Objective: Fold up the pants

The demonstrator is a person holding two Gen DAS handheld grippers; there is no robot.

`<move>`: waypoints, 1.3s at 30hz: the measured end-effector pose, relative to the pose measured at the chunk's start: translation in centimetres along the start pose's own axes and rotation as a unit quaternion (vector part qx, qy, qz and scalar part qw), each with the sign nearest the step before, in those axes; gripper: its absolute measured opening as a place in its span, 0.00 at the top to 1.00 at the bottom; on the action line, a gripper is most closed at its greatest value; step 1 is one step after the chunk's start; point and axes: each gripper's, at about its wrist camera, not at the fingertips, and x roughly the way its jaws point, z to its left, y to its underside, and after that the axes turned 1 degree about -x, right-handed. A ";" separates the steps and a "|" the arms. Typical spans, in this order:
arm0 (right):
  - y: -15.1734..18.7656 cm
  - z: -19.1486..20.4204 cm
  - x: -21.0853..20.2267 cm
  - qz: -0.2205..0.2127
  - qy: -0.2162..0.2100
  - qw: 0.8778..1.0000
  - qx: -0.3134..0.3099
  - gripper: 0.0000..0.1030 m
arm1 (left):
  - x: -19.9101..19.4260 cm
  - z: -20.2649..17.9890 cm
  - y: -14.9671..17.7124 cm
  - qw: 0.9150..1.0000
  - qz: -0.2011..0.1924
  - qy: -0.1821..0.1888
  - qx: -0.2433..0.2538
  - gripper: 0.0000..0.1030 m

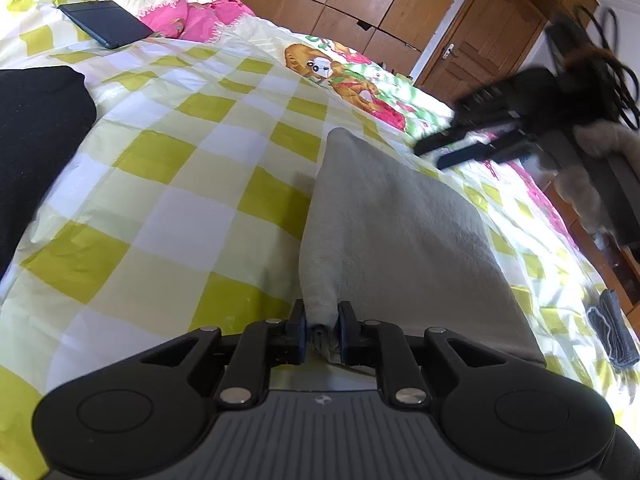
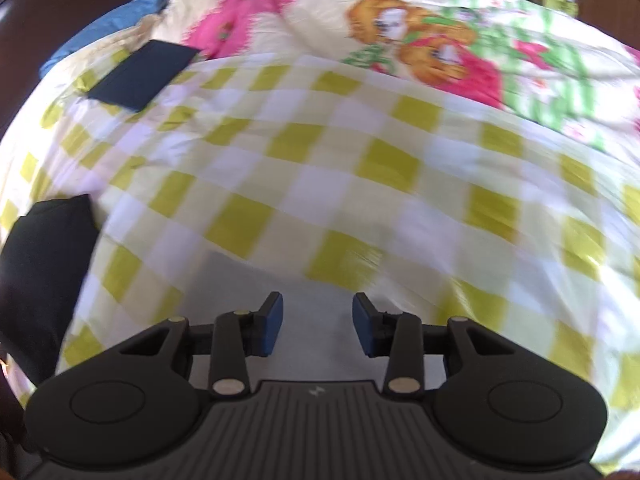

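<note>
My left gripper (image 1: 321, 330) is clamped on a bunched near corner of the soft grey fleece pants (image 1: 396, 232), which lie as a long folded slab on the yellow-and-white checked bedspread (image 1: 180, 200), stretching away from me toward the cartoon-print quilt (image 1: 344, 76). My right gripper (image 2: 318, 330) is spread wide with nothing between its blue pads (image 2: 272, 330), above the grey cloth's near end; that view is blurred.

The fabric looks thick, limp and light. I judge it will drape and sag from any single pinch rather than hold a line, so both corners of one end want holding, at the doubled edge where there is bulk to bite.

Open checked bedding lies to the left for the fold. A black folded garment (image 1: 36, 152) sits at the far left, a dark flat case (image 1: 106, 24) farther up, and a rolled grey cloth (image 1: 612, 332) near the bed's right edge.
</note>
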 end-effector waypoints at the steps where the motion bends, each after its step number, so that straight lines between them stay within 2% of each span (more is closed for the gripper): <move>1: 1.1 -1.1 -0.4 0.003 0.005 1.000 0.019 0.57 | 0.1 0.1 0.0 1.000 0.001 0.001 0.000 0.72; 3: 3.3 -3.2 -0.8 0.018 -0.005 0.998 0.066 0.56 | 0.2 0.1 -0.1 1.000 0.004 0.003 -0.002 0.72; 7: 6.6 -5.3 -0.4 0.055 -0.058 0.985 0.154 0.56 | 0.4 -0.2 -0.3 1.000 0.005 -0.002 0.007 0.72; 12: 9.5 -4.9 -0.6 0.084 -0.089 0.978 0.168 0.54 | 0.3 -0.5 -0.7 1.000 0.012 -0.008 0.020 0.72; 14: 10.6 -4.9 -0.6 0.096 -0.106 0.973 0.179 0.49 | 0.4 -0.6 -0.9 1.000 0.014 -0.007 0.027 0.72; 16: 11.4 -4.7 -0.2 0.103 -0.128 0.970 0.181 0.49 | 0.6 -0.7 -1.0 0.999 0.017 -0.008 0.036 0.72; 17: 11.7 -4.6 0.0 0.102 -0.134 0.970 0.178 0.55 | 0.8 -0.7 -1.1 0.999 0.018 -0.009 0.039 0.72; 19: 12.0 -5.1 0.3 0.105 -0.148 0.967 0.181 0.83 | 1.0 -0.5 -1.3 0.999 0.020 -0.008 0.041 0.70; 20: 12.0 -5.5 0.2 0.104 -0.149 0.967 0.180 0.87 | 1.1 -0.4 -1.4 0.999 0.020 -0.011 0.042 0.66; 24: 12.1 -5.9 -0.7 0.101 -0.114 0.978 0.143 0.86 | 1.5 -0.2 -1.5 0.998 0.027 -0.012 0.051 0.66; 25: 12.1 -5.8 -0.7 0.102 -0.092 0.981 0.134 0.81 | 1.7 -0.3 -1.4 0.998 0.031 -0.015 0.055 0.65; 26: 12.1 -5.7 -0.7 0.101 -0.074 0.985 0.119 0.72 | 1.8 -0.5 -1.2 0.998 0.033 -0.018 0.059 0.64; 27: 12.2 -5.6 -0.8 0.103 -0.064 0.987 0.107 0.68 | 1.8 -0.6 -1.1 0.997 0.034 -0.021 0.063 0.64; 28: 12.2 -5.6 -1.2 0.101 -0.064 0.987 0.107 0.63 | 1.6 -0.7 -1.0 0.997 0.036 -0.021 0.065 0.64; 29: 12.3 -5.6 -1.9 0.095 -0.066 0.988 0.105 0.62 | 1.3 -0.8 -0.9 0.997 0.035 -0.021 0.068 0.64; 33: 12.9 -3.4 -6.0 0.008 -0.035 0.999 0.038 0.62 | -0.3 -0.8 -0.6 0.995 0.033 -0.038 0.081 0.63; 35: 13.2 -1.4 -6.8 -0.021 -0.039 0.999 -0.010 0.62 | -1.1 -0.7 -0.9 0.996 0.020 -0.037 0.076 0.63; 37: 13.3 0.4 -5.9 -0.017 -0.068 0.996 -0.047 0.64 | -1.5 -1.1 -1.5 0.996 -0.003 -0.038 0.076 0.63; 38: 13.5 1.0 -5.0 0.001 -0.072 0.996 -0.059 0.64 | -1.6 -1.4 -1.7 0.996 -0.012 -0.038 0.079 0.63; 39: 13.6 1.4 -3.8 0.029 -0.057 0.995 -0.071 0.64 | -1.3 -1.8 -2.1 0.995 -0.021 -0.041 0.086 0.63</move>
